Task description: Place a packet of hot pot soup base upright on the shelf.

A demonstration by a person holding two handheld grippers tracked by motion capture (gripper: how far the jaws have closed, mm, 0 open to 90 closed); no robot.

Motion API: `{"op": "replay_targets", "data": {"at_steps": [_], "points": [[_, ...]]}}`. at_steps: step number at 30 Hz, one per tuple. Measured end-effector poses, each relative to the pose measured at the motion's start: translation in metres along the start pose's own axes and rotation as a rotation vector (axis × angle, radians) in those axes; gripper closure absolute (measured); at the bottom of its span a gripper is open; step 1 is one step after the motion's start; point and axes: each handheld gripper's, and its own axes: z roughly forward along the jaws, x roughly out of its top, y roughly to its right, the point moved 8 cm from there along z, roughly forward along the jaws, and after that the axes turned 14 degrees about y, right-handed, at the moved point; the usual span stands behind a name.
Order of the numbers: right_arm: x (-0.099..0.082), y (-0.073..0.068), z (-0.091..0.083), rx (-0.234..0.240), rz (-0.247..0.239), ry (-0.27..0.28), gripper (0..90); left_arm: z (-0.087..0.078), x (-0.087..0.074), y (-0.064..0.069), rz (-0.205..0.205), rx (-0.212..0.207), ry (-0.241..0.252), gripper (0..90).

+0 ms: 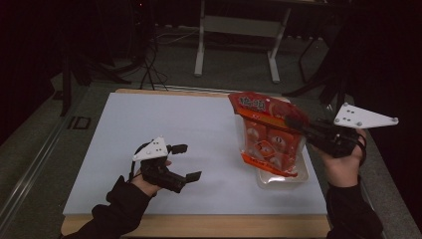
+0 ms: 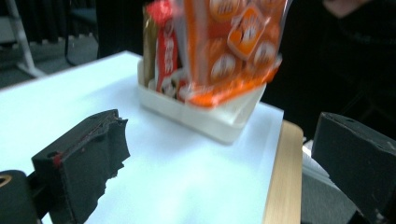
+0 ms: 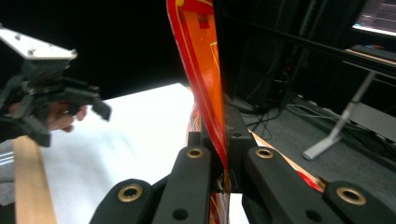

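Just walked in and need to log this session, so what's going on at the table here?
A person works with a gripper in each hand. The right gripper has its jaws clamped on the edge of an orange snack bag and holds it over a white tray near the right edge of the white tabletop. The bag's lower end is at the tray, which already holds other red packets. The left gripper is apart from them on the left, jaws open, with nothing between them.

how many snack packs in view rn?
3: orange bag clamped in right gripper above the white tray; red pack and gold-brown pack standing in it. More may be hidden.
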Motion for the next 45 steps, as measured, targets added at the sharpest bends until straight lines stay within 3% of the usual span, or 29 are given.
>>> {"op": "replay_targets", "data": {"at_steps": [9, 10, 18, 23, 32, 45], "points": [[-0.01, 0.02, -0.013, -0.056, 0.011, -0.018, 90.0, -0.012, -0.025, -0.003, -0.031, 0.024, -0.037, 2.4], [-0.011, 0.022, -0.014, -0.061, 0.015, -0.018, 90.0, -0.015, -0.031, -0.004, -0.05, 0.027, -0.037, 2.4], [-0.036, 0.039, -0.011, -0.108, 0.029, -0.062, 90.0, -0.019, -0.049, -0.009, -0.051, 0.062, -0.043, 2.4], [-0.049, 0.043, -0.005, -0.108, 0.053, -0.072, 90.0, -0.018, -0.061, -0.01, -0.041, 0.072, -0.055, 2.4], [-0.067, 0.046, -0.012, -0.126, 0.101, -0.067, 90.0, -0.017, -0.067, -0.015, -0.073, 0.084, -0.039, 2.4], [-0.096, 0.05, -0.027, -0.148, 0.178, -0.054, 90.0, -0.016, -0.072, -0.02, -0.083, 0.093, -0.044, 2.4]]}}
